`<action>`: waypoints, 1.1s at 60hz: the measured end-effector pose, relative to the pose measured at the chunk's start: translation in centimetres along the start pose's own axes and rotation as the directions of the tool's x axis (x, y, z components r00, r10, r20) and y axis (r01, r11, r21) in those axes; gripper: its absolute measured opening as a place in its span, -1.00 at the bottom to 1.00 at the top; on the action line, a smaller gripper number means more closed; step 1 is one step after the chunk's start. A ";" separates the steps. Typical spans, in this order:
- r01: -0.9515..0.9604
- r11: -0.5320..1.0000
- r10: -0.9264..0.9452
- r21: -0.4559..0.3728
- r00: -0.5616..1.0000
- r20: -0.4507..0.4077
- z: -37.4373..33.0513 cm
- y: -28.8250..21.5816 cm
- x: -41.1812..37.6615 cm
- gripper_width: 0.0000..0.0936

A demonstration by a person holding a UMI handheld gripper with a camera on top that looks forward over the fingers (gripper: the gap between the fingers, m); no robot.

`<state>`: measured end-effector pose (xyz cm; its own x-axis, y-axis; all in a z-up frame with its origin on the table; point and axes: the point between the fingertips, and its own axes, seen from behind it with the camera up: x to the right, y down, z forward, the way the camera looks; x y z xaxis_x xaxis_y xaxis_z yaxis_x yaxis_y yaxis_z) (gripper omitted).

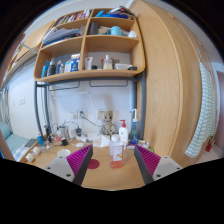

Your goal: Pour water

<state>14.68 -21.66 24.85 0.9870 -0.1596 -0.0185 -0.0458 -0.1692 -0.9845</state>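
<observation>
A small clear cup [116, 151] stands upright on a red coaster [117, 162] on the wooden desk [110, 178], just ahead of my fingers and between their lines. A second red coaster [94, 163] lies bare to its left. My gripper [112, 165] is open, with the left pink pad [78, 158] and the right pink pad [149, 160] wide apart, and nothing is held between them. A white pump bottle with a red label [123, 133] stands further back on the desk.
Wooden shelves [90, 72] with bottles and boxes hang above the desk. Clutter of small items [60, 133] lines the desk's back left. A wooden side panel [165, 90] stands to the right, with a curtain [205, 100] beyond it.
</observation>
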 end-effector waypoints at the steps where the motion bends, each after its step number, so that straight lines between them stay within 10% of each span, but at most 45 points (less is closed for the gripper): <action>1: 0.001 1.000 -0.001 0.005 1.000 -0.006 0.1 0.0 0.2 0.83; 13: 0.039 0.994 -0.038 0.104 0.999 -0.016 5.6 3.8 0.9 0.84; 54: 0.119 0.990 -0.117 0.073 0.992 -0.035 21.8 10.6 1.2 0.83; 66: 0.105 0.991 -0.104 0.084 0.994 -0.022 23.1 10.4 1.5 0.35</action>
<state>19.21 -1.17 10.56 0.9829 -0.1623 0.0876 0.0715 -0.1024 -0.9922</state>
